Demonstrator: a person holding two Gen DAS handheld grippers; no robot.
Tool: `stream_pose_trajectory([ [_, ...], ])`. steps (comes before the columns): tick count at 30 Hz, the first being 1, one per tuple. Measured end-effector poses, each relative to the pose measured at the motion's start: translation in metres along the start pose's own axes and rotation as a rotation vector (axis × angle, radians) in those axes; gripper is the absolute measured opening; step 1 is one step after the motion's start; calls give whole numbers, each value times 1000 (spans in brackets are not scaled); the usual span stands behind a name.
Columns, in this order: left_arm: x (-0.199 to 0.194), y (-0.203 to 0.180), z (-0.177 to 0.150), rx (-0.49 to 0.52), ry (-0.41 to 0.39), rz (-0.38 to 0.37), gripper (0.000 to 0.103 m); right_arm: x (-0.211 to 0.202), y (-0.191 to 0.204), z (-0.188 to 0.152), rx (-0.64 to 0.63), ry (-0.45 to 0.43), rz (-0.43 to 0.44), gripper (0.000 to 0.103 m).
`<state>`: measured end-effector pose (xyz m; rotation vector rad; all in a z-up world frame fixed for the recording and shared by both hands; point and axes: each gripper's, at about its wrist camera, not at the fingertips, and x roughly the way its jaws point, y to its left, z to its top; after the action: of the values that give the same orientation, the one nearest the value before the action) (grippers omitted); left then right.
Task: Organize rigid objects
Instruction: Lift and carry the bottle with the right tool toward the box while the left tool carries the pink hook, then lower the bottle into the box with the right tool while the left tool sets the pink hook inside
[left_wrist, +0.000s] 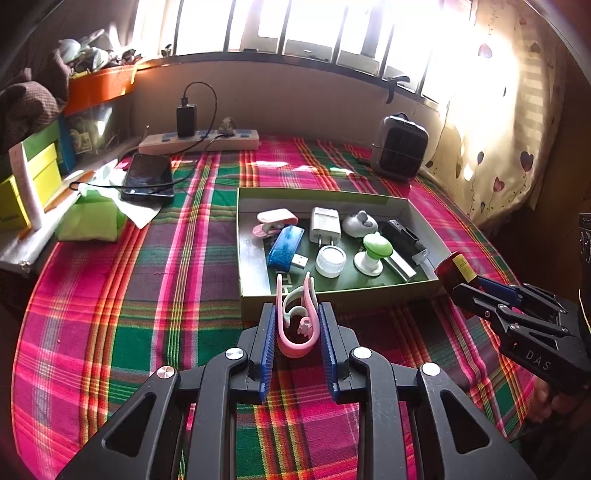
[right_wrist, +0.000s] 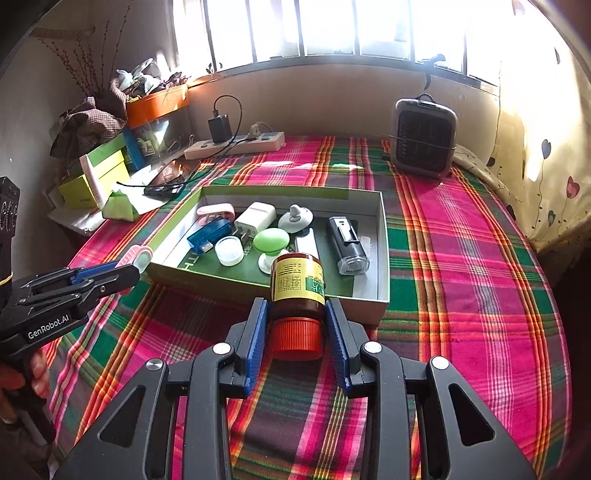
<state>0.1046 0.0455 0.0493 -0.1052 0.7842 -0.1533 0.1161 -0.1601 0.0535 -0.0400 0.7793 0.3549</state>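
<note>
Rigid objects lie gathered in a shallow green box at the centre of the left wrist view, on a plaid cloth of pink, green and orange.

Upper left of that view holds an orange bin, yellow-green boxes, a green tissue pack and a dark phone lying flat with a cable running to a power strip by the wall.

Inside the box, from its left side across: a pink clip, a blue USB reader, a white charger plug, a clear round jar, a grey-white suction hook, a green-capped hook and a black lighter-like device.

Low in the centre, the left gripper has its blue pads closed on a pink and white clip, held upright just in front of the box's near wall. Upper right stands a small grey heater, with a heart-print curtain beyond it.

In the right wrist view the left gripper enters from the left edge, a hand on its handle. At lower centre the right gripper clamps a brown pill bottle with a yellow label, its orange cap toward the camera, above the box's near wall.
</note>
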Motion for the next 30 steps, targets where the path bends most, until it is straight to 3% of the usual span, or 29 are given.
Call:
stream_pose_trajectory([
  [16, 34, -9, 32, 26, 20, -33, 22, 32, -15, 38, 11, 15, 2, 34],
  [30, 63, -15, 42, 35, 57, -39, 22, 69, -26, 52, 25, 61, 11, 34],
])
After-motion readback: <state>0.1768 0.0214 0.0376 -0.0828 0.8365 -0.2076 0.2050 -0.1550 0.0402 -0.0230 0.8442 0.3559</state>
